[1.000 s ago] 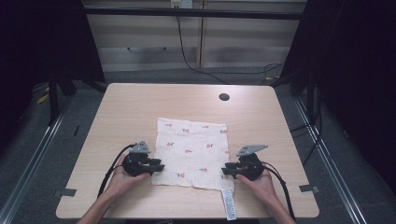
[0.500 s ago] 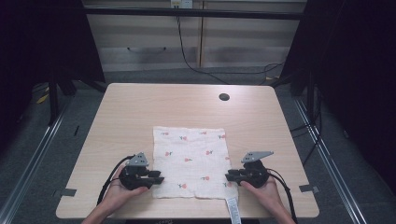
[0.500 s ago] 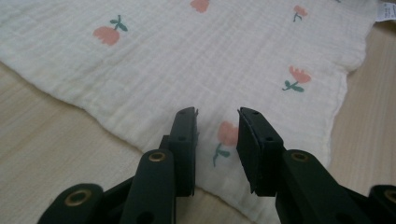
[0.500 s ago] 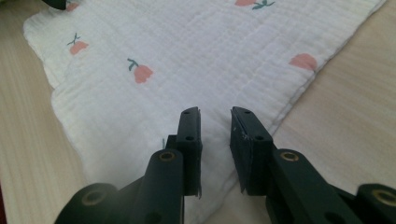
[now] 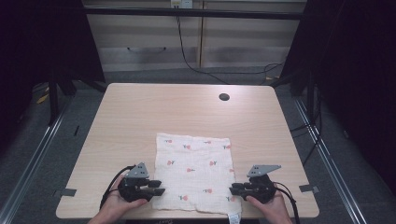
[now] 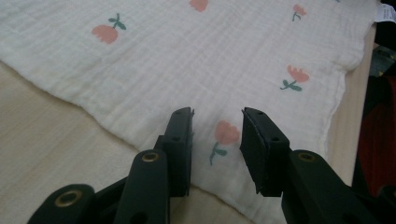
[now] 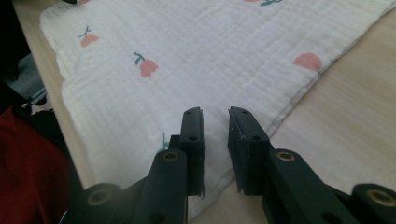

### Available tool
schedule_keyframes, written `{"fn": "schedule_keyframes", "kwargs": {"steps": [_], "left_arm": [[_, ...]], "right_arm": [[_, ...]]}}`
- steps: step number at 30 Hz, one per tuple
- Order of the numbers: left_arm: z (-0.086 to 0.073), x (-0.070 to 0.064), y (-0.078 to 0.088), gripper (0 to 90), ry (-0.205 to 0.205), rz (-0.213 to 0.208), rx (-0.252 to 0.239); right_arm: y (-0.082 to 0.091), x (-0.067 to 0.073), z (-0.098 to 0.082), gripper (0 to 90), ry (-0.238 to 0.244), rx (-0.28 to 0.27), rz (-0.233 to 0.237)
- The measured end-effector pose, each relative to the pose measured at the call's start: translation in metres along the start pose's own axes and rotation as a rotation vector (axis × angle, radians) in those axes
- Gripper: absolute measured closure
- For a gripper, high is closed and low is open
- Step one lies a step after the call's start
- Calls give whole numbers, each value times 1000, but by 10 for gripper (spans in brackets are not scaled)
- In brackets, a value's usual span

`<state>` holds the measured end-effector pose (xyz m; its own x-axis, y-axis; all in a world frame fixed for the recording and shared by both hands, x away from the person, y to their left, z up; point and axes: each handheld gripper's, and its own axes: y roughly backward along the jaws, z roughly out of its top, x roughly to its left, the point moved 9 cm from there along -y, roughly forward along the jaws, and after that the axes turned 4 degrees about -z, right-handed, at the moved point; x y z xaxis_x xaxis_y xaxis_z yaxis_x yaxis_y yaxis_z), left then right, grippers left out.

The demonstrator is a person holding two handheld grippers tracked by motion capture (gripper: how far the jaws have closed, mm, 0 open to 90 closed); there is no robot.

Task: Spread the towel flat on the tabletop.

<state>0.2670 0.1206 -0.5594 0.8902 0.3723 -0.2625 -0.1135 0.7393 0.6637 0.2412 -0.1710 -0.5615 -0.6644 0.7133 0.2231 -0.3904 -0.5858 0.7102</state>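
A white cloth (image 5: 194,168) printed with small pink flowers lies flat on the wooden table (image 5: 187,107), its near edge at the table's front edge. My left gripper (image 5: 159,187) sits at the cloth's near left corner. In the left gripper view its jaws (image 6: 217,114) stand apart over a flower print on the cloth (image 6: 196,60); they have just been opening, and nothing is pinched. My right gripper (image 5: 233,189) is at the near right corner. Its jaws (image 7: 215,112) have just been closing to a narrow gap above the flat cloth (image 7: 201,51), with no fold between the pads.
A white tag (image 5: 233,218) on the cloth hangs over the table's front edge. A dark round hole (image 5: 224,97) sits at the table's far right. Bare wood lies beyond the cloth and on both sides. Red clothing (image 7: 28,158) shows past the near edge.
Both grippers have drawn back toward the person, and the cloth has slid with them toward the front edge and squared up. The left jaws now stand wider.
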Motion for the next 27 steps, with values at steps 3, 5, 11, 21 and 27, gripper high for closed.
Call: {"fn": "schedule_keyframes", "kwargs": {"steps": [3, 5, 11, 21, 27], "left_arm": [[1, 0, 0, 625, 16, -25, 4], [6, 1, 1, 600, 8, -20, -12], [24, 15, 2, 572, 21, 27, -32], [42, 64, -7, 578, 57, 89, -39], [34, 63, -15, 575, 31, 100, -34]], "right_arm": [[2, 4, -3, 728, -12, -5, 31], [2, 5, -1, 691, 2, -6, 34], [2, -19, 31, 689, 15, -79, -13], [-11, -72, 83, 702, 21, -120, -111], [-30, -102, 104, 709, -9, -117, -135]]}}
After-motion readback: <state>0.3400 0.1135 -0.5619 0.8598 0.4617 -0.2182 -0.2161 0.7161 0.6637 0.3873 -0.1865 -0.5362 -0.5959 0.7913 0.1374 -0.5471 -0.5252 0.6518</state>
